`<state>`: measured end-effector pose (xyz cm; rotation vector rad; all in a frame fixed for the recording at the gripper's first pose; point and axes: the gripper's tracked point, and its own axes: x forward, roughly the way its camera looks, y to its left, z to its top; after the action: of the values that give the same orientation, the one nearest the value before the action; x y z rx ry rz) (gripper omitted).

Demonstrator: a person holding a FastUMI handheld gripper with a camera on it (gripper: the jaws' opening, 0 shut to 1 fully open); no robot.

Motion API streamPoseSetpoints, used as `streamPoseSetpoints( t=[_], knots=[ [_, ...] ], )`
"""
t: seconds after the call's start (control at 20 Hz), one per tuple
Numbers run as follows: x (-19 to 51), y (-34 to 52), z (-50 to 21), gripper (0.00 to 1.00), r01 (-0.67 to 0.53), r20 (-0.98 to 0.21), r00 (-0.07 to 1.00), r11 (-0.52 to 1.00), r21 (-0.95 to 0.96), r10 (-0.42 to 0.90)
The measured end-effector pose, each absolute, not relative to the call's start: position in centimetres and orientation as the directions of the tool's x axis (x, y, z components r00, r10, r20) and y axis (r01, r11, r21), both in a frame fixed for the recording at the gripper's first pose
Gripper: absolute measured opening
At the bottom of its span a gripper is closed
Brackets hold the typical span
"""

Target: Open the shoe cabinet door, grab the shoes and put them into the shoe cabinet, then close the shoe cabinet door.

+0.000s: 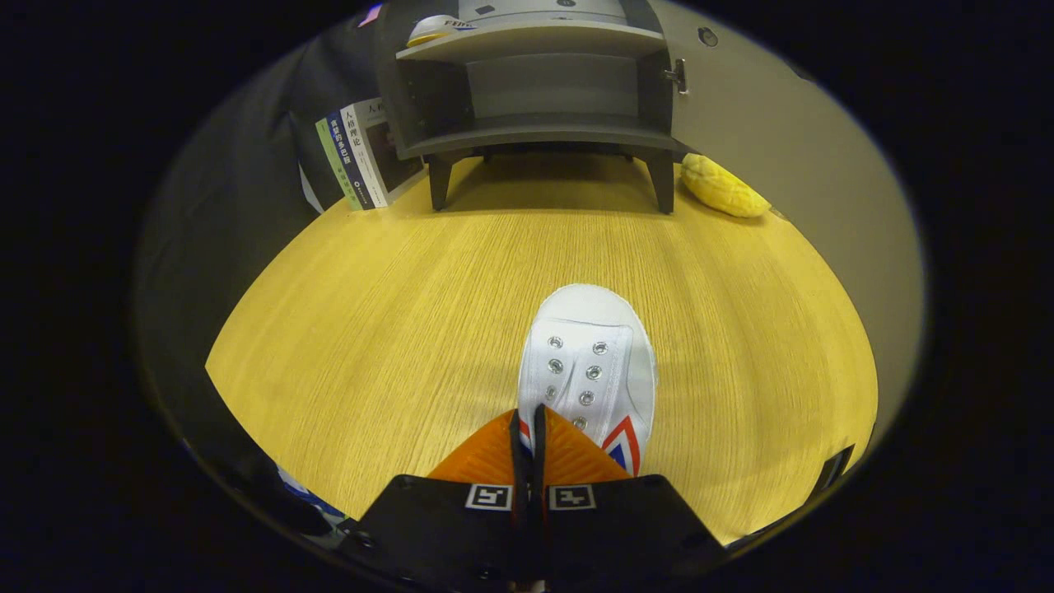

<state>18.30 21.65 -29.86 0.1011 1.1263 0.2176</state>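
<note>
A white canvas shoe (589,362) with metal eyelets and a red-and-blue chevron on its side points its toe toward the cabinet. My gripper (529,418) is shut on the shoe's rear rim, with a thin strip of that rim pinched between the two fingers. Beyond the shoe, at the far side of the wooden table (370,313), stands the dark grey shoe cabinet (535,123) on short legs. Its lower shelf is bare. Its door (766,123) is swung open to the right. Another light shoe (436,29) lies on the upper shelf, at its left end.
Several books (362,152) lean against the cabinet's left side. A lumpy yellow object (725,188) lies by the cabinet's right leg, at the foot of the open door. A metal latch (678,76) sticks out on the cabinet's right edge.
</note>
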Motion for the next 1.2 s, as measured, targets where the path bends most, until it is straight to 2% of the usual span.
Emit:
streamPoseSetpoints(
  t=[0.3, 0.75, 1.2],
  knots=[
    [19.4, 22.3, -27.7, 0.01, -0.07, -0.834, 0.464, 0.95, 0.303, 0.3],
    [22.3, 25.9, -22.9, 0.01, -0.055, -0.738, 0.515, 0.876, 0.479, 0.436],
    [29.0, 26.6, -16.1, 0.01, -0.121, -0.645, 0.613, 0.86, 0.495, 0.457]
  ],
)
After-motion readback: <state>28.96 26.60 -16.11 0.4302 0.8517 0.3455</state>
